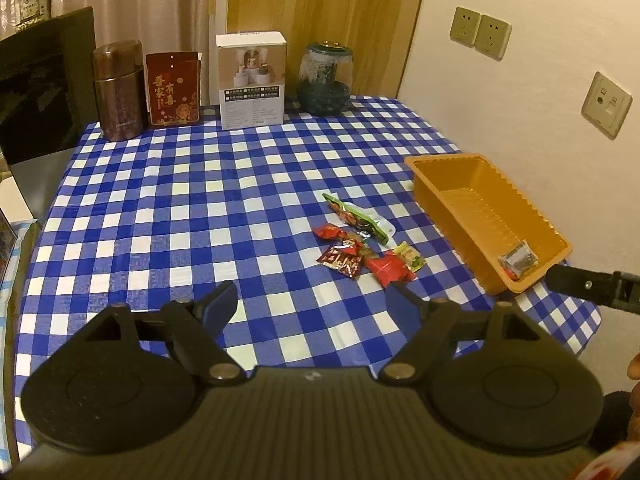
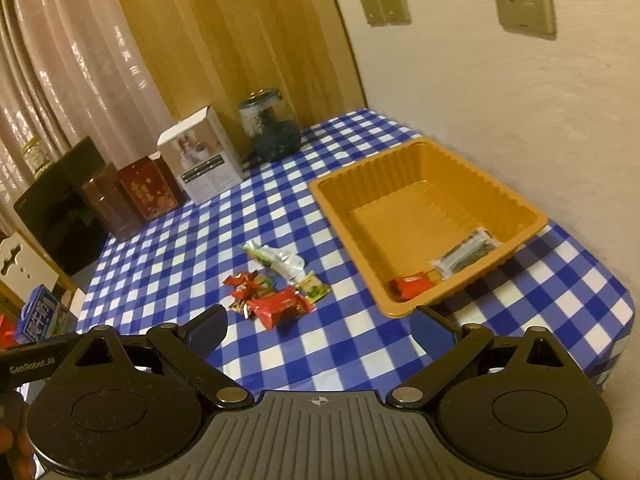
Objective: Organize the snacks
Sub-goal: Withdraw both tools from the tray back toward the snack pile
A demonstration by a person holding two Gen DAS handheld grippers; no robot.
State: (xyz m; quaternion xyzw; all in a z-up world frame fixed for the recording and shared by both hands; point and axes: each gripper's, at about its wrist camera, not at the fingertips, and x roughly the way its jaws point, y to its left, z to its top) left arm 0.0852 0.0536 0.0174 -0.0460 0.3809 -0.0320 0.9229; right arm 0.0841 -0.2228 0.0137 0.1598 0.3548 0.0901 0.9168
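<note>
Several small snack packets lie in a loose pile (image 1: 362, 244) (image 2: 280, 284) on the blue checked tablecloth: a green-edged one (image 1: 354, 218), red ones (image 2: 282, 306) and a yellow-green one (image 1: 410, 256). To their right stands an orange plastic tray (image 1: 448, 196) (image 2: 360, 196) holding a clear packet (image 2: 466, 254) (image 1: 518, 260) and a red packet (image 2: 412, 284). My left gripper (image 1: 312, 306) hovers open, short of the pile, with nothing between its fingers. Over the tray's near corner my right gripper (image 2: 320, 328) is open and empty; one of its fingers (image 1: 580, 282) shows in the left wrist view.
Along the table's far edge stand a brown canister (image 1: 119, 90), a red box (image 1: 173, 90), a white box (image 1: 252, 80) and a glass jar (image 1: 325, 78). A dark screen (image 1: 38, 92) is at the left. The wall with sockets (image 1: 480, 34) runs close along the right.
</note>
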